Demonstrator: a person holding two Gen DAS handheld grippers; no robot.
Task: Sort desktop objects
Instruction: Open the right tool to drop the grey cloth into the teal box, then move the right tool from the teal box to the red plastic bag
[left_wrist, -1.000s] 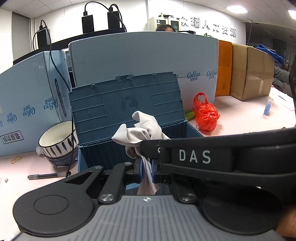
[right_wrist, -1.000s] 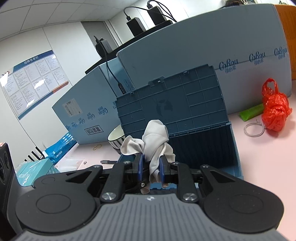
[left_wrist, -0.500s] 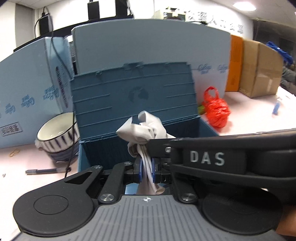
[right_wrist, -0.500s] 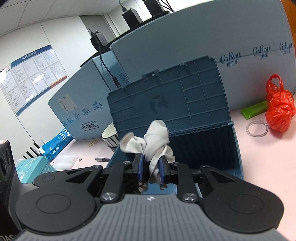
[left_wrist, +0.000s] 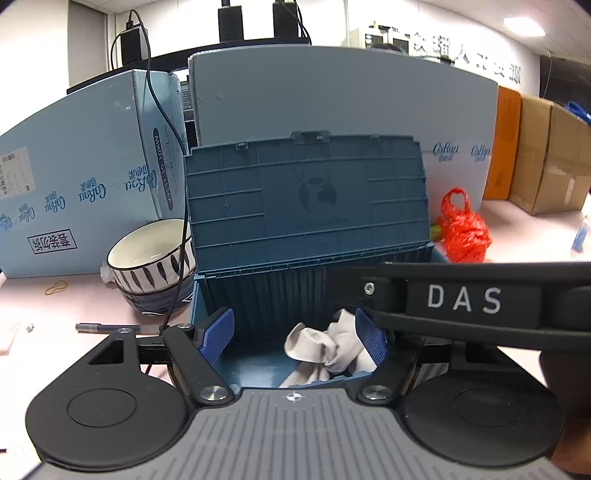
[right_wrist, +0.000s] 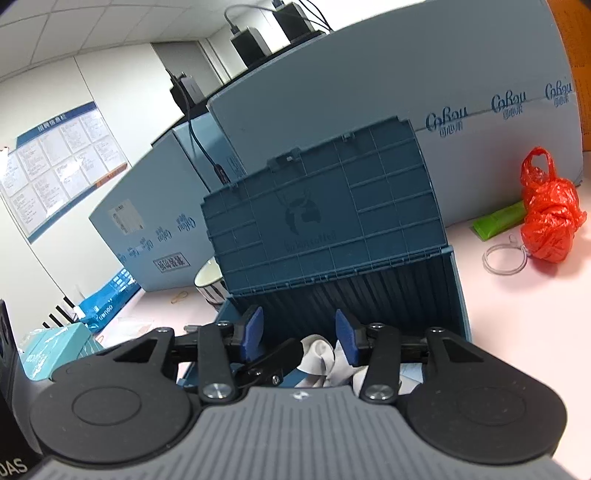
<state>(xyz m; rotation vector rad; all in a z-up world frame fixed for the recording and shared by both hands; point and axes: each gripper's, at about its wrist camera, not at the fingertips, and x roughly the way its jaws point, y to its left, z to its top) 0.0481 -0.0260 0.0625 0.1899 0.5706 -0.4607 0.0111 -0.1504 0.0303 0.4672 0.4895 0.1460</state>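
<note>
A crumpled grey cloth (left_wrist: 325, 347) lies on the floor of the open blue storage box (left_wrist: 306, 291), whose ribbed lid (left_wrist: 306, 199) stands upright behind it. My left gripper (left_wrist: 295, 334) hovers over the box with its jaws opening wide; the cloth sits low between them, against the right pad, not pinched. In the right wrist view the cloth (right_wrist: 325, 354) lies below my right gripper (right_wrist: 299, 332), whose jaws are also opening, free of the cloth. The right gripper's black arm crosses the left wrist view on the right.
A striped bowl (left_wrist: 151, 258) stands left of the box, with a pen (left_wrist: 107, 326) and a rubber band (left_wrist: 55, 286) on the pink desk. A red plastic bag (right_wrist: 550, 214), a green packet (right_wrist: 498, 221) and a clear ring (right_wrist: 504, 258) lie to the right. Blue cartons stand behind.
Both grippers were shut on the grey cloth, holding it up over the box. Both have opened, and the cloth has dropped onto the box floor.
</note>
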